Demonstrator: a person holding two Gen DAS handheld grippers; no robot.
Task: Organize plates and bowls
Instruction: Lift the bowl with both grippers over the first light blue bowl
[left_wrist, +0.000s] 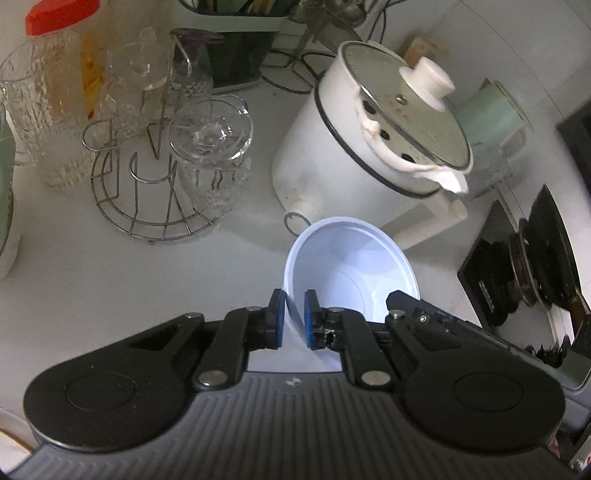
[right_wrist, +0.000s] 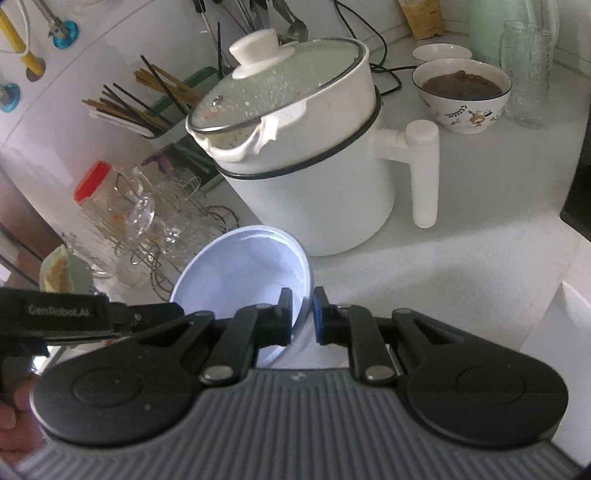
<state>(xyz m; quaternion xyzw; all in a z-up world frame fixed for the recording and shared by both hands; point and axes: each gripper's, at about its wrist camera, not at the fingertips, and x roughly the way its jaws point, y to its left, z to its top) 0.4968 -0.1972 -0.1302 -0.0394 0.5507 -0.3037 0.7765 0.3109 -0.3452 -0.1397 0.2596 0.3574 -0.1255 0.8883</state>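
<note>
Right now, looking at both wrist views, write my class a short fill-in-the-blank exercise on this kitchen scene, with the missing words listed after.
1. Both grippers, left and right, pinch the rim of one pale ____.
2. The white pot is covered by a ____ lid.
3. The plastic jar beside the glasses has a ____ cap.
4. The patterned bowl holds something ____.

Missing words: bowl; glass; red; brown

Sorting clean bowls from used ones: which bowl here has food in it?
The patterned bowl behind the pot's handle holds brown food. The pale blue bowl gripped by both claws is empty; the small bowl behind shows no contents.
</note>
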